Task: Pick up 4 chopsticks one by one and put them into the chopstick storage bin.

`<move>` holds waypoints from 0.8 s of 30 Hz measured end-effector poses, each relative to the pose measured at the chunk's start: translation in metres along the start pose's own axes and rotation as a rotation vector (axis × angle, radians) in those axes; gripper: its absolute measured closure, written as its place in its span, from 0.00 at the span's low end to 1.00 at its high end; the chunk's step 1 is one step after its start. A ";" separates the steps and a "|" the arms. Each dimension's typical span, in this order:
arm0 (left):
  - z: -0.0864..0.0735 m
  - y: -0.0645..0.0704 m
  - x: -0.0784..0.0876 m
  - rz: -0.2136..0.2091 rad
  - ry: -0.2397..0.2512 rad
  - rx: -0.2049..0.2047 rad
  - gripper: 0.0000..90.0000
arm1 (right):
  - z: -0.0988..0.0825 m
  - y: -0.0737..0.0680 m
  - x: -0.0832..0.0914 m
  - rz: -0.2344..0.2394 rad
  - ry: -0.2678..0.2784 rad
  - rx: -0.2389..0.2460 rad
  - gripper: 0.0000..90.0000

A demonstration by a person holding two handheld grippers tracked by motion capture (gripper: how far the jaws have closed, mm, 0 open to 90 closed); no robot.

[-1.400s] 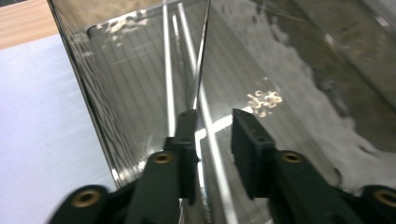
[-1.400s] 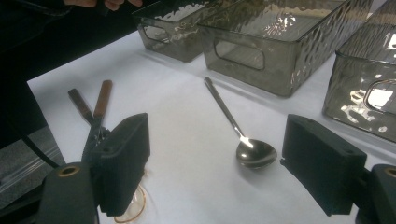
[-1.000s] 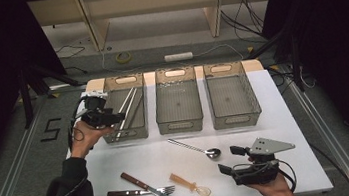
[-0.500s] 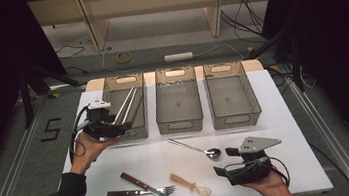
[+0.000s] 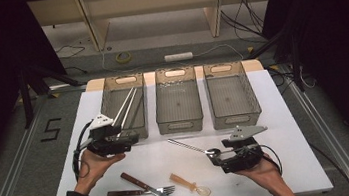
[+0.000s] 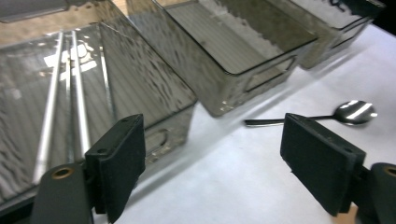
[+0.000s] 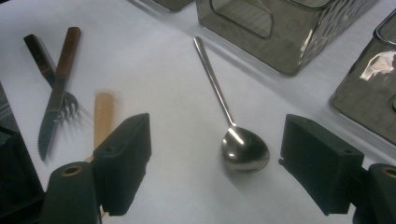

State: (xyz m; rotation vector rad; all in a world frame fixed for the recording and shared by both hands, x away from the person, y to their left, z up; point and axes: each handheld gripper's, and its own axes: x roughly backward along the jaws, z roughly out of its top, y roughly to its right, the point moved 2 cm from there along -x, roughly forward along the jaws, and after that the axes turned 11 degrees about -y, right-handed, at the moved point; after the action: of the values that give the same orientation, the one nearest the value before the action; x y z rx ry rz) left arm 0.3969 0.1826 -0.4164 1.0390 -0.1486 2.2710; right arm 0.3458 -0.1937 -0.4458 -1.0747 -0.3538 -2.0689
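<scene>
High view: at the left, the left tool hangs just in front of the left bin, where two metal chopsticks lie slanted. Its jaws have just been opening and stand wide with nothing between them, as the left gripper view confirms. This tool looks done with its item; the risk here is that it clips the bin's near wall and shifts the bin if it swings round carelessly.

Moving right, a knife and fork lie crossed near the front of the surface, with a small pale spoon beside them. The middle bin and right bin look empty.

At the right, the right tool is also spread wide and grips nothing. In the right gripper view the metal spoon lies flat on the surface between the jaws, bowl nearest the tool, handle pointing away toward the bins. The likely trouble: the rounded, glossy bowl may squirt out from the pads, or the pads may scrape the surface and push the spoon instead of lifting it.
</scene>
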 end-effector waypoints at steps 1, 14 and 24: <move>-0.004 0.002 0.000 -0.006 0.007 0.003 0.23 | 0.001 0.001 -0.001 0.002 -0.005 -0.003 0.28; -0.025 0.016 0.008 -0.027 0.062 0.003 0.21 | 0.013 0.019 -0.025 0.020 -0.103 -0.028 0.28; -0.034 0.024 0.010 -0.014 0.067 -0.014 0.20 | 0.021 0.027 -0.037 0.038 -0.141 -0.023 0.28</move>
State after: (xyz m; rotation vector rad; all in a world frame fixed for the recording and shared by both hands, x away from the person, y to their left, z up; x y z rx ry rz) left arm 0.3561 0.1807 -0.4285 0.9531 -0.1288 2.2859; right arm 0.3908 -0.1810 -0.4651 -1.2353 -0.3769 -1.9732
